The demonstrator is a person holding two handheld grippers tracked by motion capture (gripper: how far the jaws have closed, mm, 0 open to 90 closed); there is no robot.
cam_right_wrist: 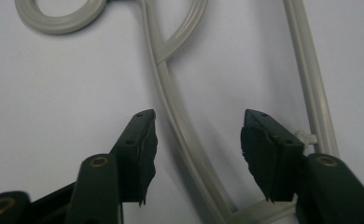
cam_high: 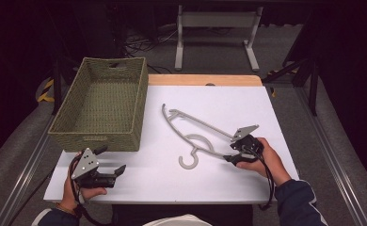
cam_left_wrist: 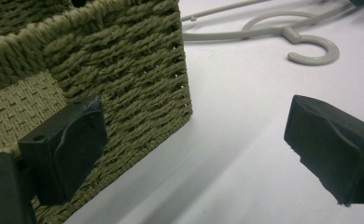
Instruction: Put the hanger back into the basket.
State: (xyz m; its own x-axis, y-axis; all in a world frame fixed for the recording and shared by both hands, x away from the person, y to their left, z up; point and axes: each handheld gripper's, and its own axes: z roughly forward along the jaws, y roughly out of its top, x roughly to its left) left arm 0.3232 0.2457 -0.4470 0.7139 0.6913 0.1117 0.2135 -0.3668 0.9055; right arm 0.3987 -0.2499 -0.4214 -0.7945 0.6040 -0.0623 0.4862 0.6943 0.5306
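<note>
A grey plastic hanger (cam_high: pixel 198 129) lies flat on the white table (cam_high: pixel 172 181), its hook (cam_left_wrist: pixel 311 46) curled toward the front. My right gripper (cam_high: pixel 230 152) rests at the hanger's right end. It is open, and its jaws straddle one thin arm of the hanger (cam_right_wrist: pixel 171 93) without closing on it (cam_right_wrist: pixel 196 140). My left gripper (cam_high: pixel 111 160) is held at the front left, open and holding nothing (cam_left_wrist: pixel 196 135). It points at the near right corner of a green woven basket (cam_high: pixel 99 103), and its left jaw stands just in front of the basket wall (cam_left_wrist: pixel 124 70).
The basket's inside looks bare. A wooden strip (cam_high: pixel 203 80) runs along the table's far edge. Behind it stand a white frame (cam_high: pixel 217 28) and cables on the floor. The table's front edge lies close to both hands.
</note>
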